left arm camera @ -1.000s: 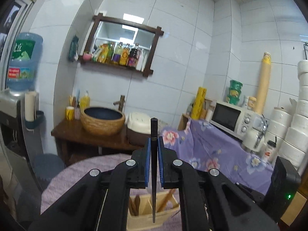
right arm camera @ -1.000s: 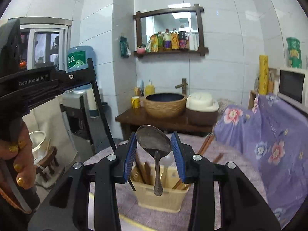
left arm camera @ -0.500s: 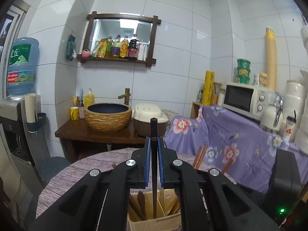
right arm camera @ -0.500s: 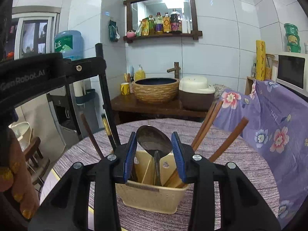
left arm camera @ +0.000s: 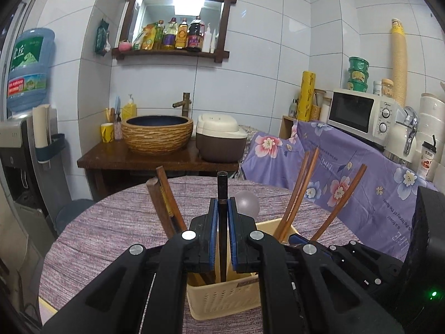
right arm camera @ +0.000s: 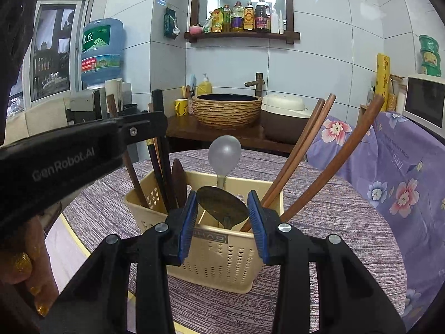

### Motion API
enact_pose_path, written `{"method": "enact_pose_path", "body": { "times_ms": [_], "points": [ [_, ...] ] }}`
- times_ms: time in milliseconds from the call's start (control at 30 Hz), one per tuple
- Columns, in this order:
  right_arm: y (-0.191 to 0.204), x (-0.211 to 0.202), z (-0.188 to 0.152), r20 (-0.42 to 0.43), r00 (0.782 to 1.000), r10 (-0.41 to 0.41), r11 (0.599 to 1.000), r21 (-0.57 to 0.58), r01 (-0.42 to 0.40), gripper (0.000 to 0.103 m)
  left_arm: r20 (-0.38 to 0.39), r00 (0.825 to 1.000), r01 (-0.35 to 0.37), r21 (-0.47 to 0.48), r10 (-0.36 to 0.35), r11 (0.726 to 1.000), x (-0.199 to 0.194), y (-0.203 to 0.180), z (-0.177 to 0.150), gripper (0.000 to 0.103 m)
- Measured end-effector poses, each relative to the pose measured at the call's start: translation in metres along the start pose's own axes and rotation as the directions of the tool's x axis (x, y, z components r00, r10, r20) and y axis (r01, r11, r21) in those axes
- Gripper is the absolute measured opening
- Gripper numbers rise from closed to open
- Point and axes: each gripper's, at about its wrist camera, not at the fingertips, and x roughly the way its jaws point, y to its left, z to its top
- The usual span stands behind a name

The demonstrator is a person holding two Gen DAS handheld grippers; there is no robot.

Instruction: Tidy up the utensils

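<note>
A cream plastic utensil basket (right arm camera: 219,253) (left arm camera: 222,297) stands on the round table with the purple woven cloth (right arm camera: 333,222). My left gripper (left arm camera: 221,233) is shut on a black chopstick (left arm camera: 222,192) held upright, its lower end down inside the basket. My right gripper (right arm camera: 222,220) is shut on a dark metal spoon (right arm camera: 222,204), bowl up between the blue pads, handle down in the basket. Brown wooden chopsticks (right arm camera: 300,150) lean out on the right. A pale spoon (right arm camera: 224,154) stands at the back, and dark utensils (right arm camera: 164,167) at the left.
The left gripper's black body (right arm camera: 69,156) crosses the right wrist view, with a hand (right arm camera: 30,264) below it. Behind the table are a dark wooden counter (left arm camera: 155,160) with a woven basin and a rice cooker (left arm camera: 219,142). A purple floral cloth (left arm camera: 347,172) covers furniture at the right.
Both grippers have come down toward the basket with their utensils. The chopstick's tip and the spoon's handle now sit deeper inside it, and the basket looks larger in both views.
</note>
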Motion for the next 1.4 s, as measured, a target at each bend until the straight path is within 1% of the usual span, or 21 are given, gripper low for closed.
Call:
{"method": "enact_pose_path", "body": {
  "times_ms": [167,300,367,400,433,500,567,633,700,800,833,900,1000,1067,1100,1133,1167,1200,1233,1300,1400],
  "points": [
    [0.0,0.0,-0.007,0.011,1.0,0.004,1.0,-0.009,-0.004,0.039,0.002,1.0,0.015,-0.014,-0.015,1.0,-0.008,0.003,-0.002,0.008],
    [0.001,-0.005,-0.009,0.025,1.0,-0.002,1.0,-0.013,0.002,0.052,0.019,0.999,0.031,-0.023,-0.03,0.999,-0.02,0.004,-0.001,0.01],
    [0.003,-0.012,-0.01,0.043,0.999,0.0,1.0,-0.025,0.001,0.053,0.037,0.998,0.052,-0.033,-0.05,0.998,-0.03,0.005,-0.001,0.017],
    [0.005,-0.015,-0.01,0.051,0.999,-0.002,0.999,-0.034,0.003,0.057,0.051,0.997,0.054,-0.032,-0.052,0.998,-0.037,0.004,-0.001,0.03],
    [0.006,-0.019,-0.011,0.065,0.998,-0.012,0.999,-0.044,0.015,0.063,0.069,0.996,0.051,-0.029,-0.049,0.998,-0.044,0.003,-0.002,0.046],
    [0.007,-0.026,-0.014,0.081,0.996,-0.024,0.998,-0.054,0.029,0.066,0.11,0.993,0.047,-0.023,-0.044,0.999,-0.059,0.002,-0.003,0.06],
    [0.006,-0.031,-0.017,0.082,0.996,-0.032,0.998,-0.052,0.036,0.068,0.142,0.989,0.039,-0.014,-0.037,0.999,-0.072,0.002,-0.003,0.067],
    [0.004,-0.041,-0.021,0.089,0.995,-0.04,0.998,-0.034,0.043,0.076,0.175,0.984,0.016,-0.01,-0.014,1.0,-0.088,0.006,-0.006,0.088],
    [0.001,-0.054,-0.025,0.097,0.994,-0.043,0.999,-0.01,0.045,0.078,0.213,0.977,0.002,-0.025,0.003,1.0,-0.103,0.013,-0.011,0.098],
    [-0.001,-0.079,-0.037,0.114,0.993,-0.039,0.999,0.011,0.038,0.094,0.234,0.972,-0.002,-0.026,0.008,1.0,-0.123,0.023,-0.028,0.098],
    [-0.001,-0.086,-0.041,0.118,0.992,-0.04,0.999,0.01,0.039,0.096,0.228,0.974,-0.008,-0.022,0.012,1.0,-0.128,0.026,-0.036,0.098],
    [0.0,-0.102,-0.057,0.116,0.992,-0.053,0.999,0.012,0.052,0.097,0.204,0.979,-0.024,-0.014,0.026,1.0,-0.133,0.029,-0.054,0.098],
    [0.001,-0.115,-0.089,0.065,0.996,-0.057,0.998,0.028,0.056,0.097,0.158,0.985,-0.072,-0.015,0.073,0.997,-0.137,0.033,-0.088,0.098],
    [0.001,-0.123,-0.115,0.031,0.996,-0.077,0.996,0.051,0.076,0.097,0.15,0.982,-0.111,-0.058,0.119,0.992,-0.145,0.038,-0.115,0.098],
    [0.002,-0.127,-0.129,0.02,0.996,-0.089,0.994,0.059,0.088,0.097,0.155,0.978,-0.121,-0.103,0.136,0.987,-0.151,0.041,-0.132,0.098],
    [0.004,-0.133,-0.146,0.012,0.995,-0.103,0.993,0.061,0.102,0.097,0.161,0.977,-0.116,-0.142,0.138,0.983,-0.159,0.042,-0.149,0.098],
    [0.007,-0.138,-0.159,0.006,0.994,-0.112,0.992,0.057,0.112,0.097,0.16,0.979,-0.106,-0.152,0.13,0.983,-0.164,0.041,-0.161,0.098],
    [0.011,-0.142,-0.174,-0.008,0.993,-0.115,0.992,0.049,0.116,0.097,0.145,0.982,-0.104,-0.142,0.125,0.984,-0.168,0.038,-0.175,0.098],
    [0.014,-0.144,-0.185,-0.022,0.993,-0.115,0.992,0.041,0.116,0.097,0.119,0.984,-0.118,-0.122,0.133,0.985,-0.171,0.033,-0.186,0.098],
    [0.02,-0.155,-0.203,-0.049,0.992,-0.117,0.992,0.041,0.119,0.097,0.074,0.986,-0.145,-0.077,0.151,0.986,-0.177,0.026,-0.201,0.098],
    [0.027,-0.178,-0.213,-0.027,0.995,-0.1,0.993,0.054,0.102,0.097,0.054,0.985,-0.162,-0.049,0.164,0.986,-0.189,0.022,-0.212,0.098]
  ]
}}
